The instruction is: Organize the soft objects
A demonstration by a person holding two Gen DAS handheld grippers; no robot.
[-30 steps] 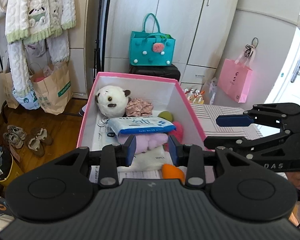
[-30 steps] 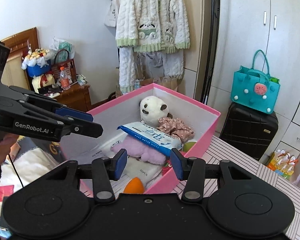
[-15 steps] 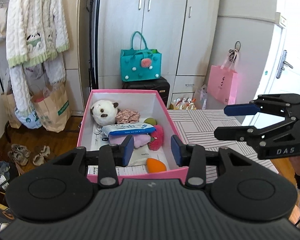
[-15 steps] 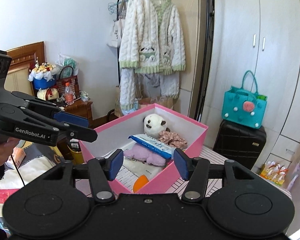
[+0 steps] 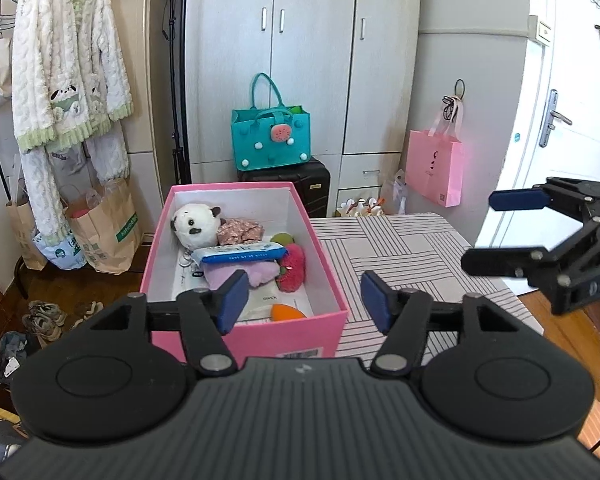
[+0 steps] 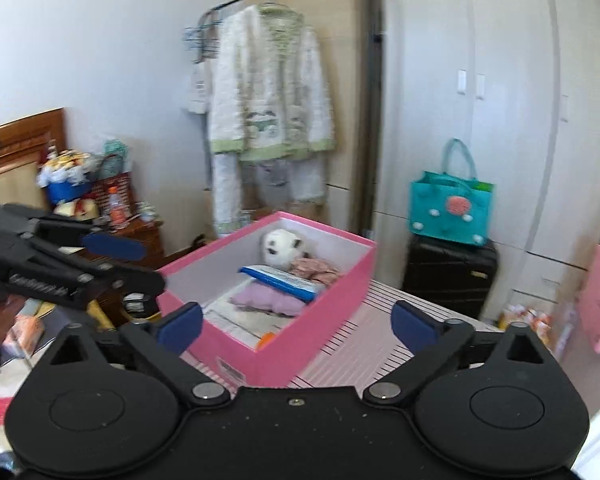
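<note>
Table [image 5: 400, 248]: striped grey-and-white top, right of the box in the left wrist view; carries the box at its left end.

Pink box [image 5: 260, 336]: open-topped, white inside, standing on the table's left end. All soft items listed below lie inside it.

Left gripper [image 5: 300, 300]: released, blue pads spread wide, empty, held near the box's near wall and above it. Seen at far left in the right wrist view [image 6: 112, 264], also parted.

Right gripper [image 6: 296, 324]: released, pads spread wide, empty, held near the box's near corner. Seen at the right edge of the left wrist view [image 5: 496, 232], over the table's right side, well apart from the box.

Panda plush [image 5: 196, 226]: white with black ears, at the far left of the box interior.

Wipes pack [image 5: 238, 254]: blue and white, lying across the middle, on top of the purple item and just in front of the panda.

Purple plush [image 5: 244, 274]: pale lilac, under the wipes pack, centre of the box.

Floral pink fabric piece [image 5: 240, 232]: just right of the panda, far end.

Red fuzzy item [image 5: 294, 268]: against the right wall, right of the purple plush.

Green ball [image 5: 282, 239]: far of the red item, by the right wall; partly hidden.

Orange item [image 5: 286, 313]: near end of the box floor, on white papers; partly hidden by the near wall.
</note>
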